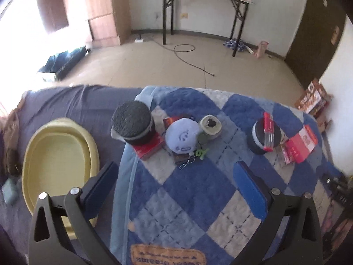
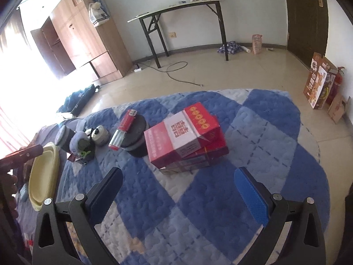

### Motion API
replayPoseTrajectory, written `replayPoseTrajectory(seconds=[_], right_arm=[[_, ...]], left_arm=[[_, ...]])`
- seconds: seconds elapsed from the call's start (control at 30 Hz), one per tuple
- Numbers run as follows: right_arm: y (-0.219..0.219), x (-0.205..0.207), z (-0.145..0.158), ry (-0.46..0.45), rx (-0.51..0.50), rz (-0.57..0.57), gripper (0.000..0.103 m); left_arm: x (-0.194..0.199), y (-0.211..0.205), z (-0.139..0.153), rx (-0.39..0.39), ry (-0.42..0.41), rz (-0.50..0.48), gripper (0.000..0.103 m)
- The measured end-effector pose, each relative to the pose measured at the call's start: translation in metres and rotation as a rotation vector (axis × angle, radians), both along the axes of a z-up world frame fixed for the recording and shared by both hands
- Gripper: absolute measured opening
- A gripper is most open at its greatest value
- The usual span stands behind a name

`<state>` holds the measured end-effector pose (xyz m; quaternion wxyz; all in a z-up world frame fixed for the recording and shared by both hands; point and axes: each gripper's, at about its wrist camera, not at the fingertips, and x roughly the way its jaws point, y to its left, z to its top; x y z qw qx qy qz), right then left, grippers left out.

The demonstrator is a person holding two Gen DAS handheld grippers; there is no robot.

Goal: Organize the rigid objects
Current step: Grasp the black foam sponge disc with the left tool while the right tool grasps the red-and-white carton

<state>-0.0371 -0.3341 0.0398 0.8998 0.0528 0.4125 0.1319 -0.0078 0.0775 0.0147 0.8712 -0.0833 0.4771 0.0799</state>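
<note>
On the blue checked quilt (image 1: 187, 198) lie a black cookie-shaped toy (image 1: 132, 123) on a small red box (image 1: 150, 149), a blue plush (image 1: 182, 135), a cream round toy (image 1: 210, 124), a red slim box (image 1: 268, 131) lying on a second black cookie toy (image 1: 258, 140), and red-and-white boxes (image 1: 301, 144). My left gripper (image 1: 176, 176) is open and empty, above the quilt near these. My right gripper (image 2: 178, 183) is open and empty, just in front of the stacked red-and-white boxes (image 2: 185, 137). The red slim box (image 2: 123, 130) shows left of them.
A yellow oval basin (image 1: 57, 163) sits on the dark sheet left of the quilt; it also shows in the right wrist view (image 2: 44, 172). Beyond the bed are tiled floor, a folding table (image 2: 176, 13), a wooden wardrobe (image 2: 88, 33) and cartons (image 2: 317, 84) by the wall.
</note>
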Motion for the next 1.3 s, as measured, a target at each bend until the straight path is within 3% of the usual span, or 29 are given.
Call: replayPoseTrajectory(seconds=[0.2, 0.3, 0.4, 0.47, 0.6, 0.73, 0.9, 1.0, 1.3], right_arm=[[-0.008, -0.003, -0.003, -0.004, 0.003, -0.022, 0.103], [-0.013, -0.003, 0.001, -0.021, 0.016, -0.027, 0.103], [-0.017, 0.008, 0.005, -0.011, 0.084, 0.065, 0.103], [-0.018, 0.02, 0.006, 0.023, 0.088, 0.082, 0.103], [-0.001, 0.044, 0.01, 0.047, -0.038, 0.147, 0.103], [0.012, 0.063, 0.004, 0.09, -0.082, 0.187, 0.103], [0.028, 0.071, 0.004, 0.07, -0.165, 0.222, 0.103], [0.033, 0.071, 0.0, 0.073, -0.183, 0.268, 0.103], [0.037, 0.077, -0.008, 0.071, -0.203, 0.28, 0.103]], left_arm=[[0.006, 0.036, 0.006, -0.084, 0.023, -0.023, 0.103], [0.022, 0.059, -0.005, -0.04, 0.079, 0.008, 0.103], [0.033, 0.072, -0.008, -0.006, 0.076, -0.003, 0.103], [0.036, 0.081, -0.009, -0.037, 0.069, 0.004, 0.103], [0.045, 0.095, -0.015, -0.103, 0.075, -0.001, 0.103], [0.056, 0.095, -0.027, -0.071, 0.09, -0.043, 0.103], [0.067, 0.097, -0.049, -0.077, 0.13, -0.056, 0.103], [0.073, 0.101, -0.059, -0.041, 0.143, -0.06, 0.103], [0.089, 0.1, -0.07, -0.081, 0.127, -0.071, 0.103]])
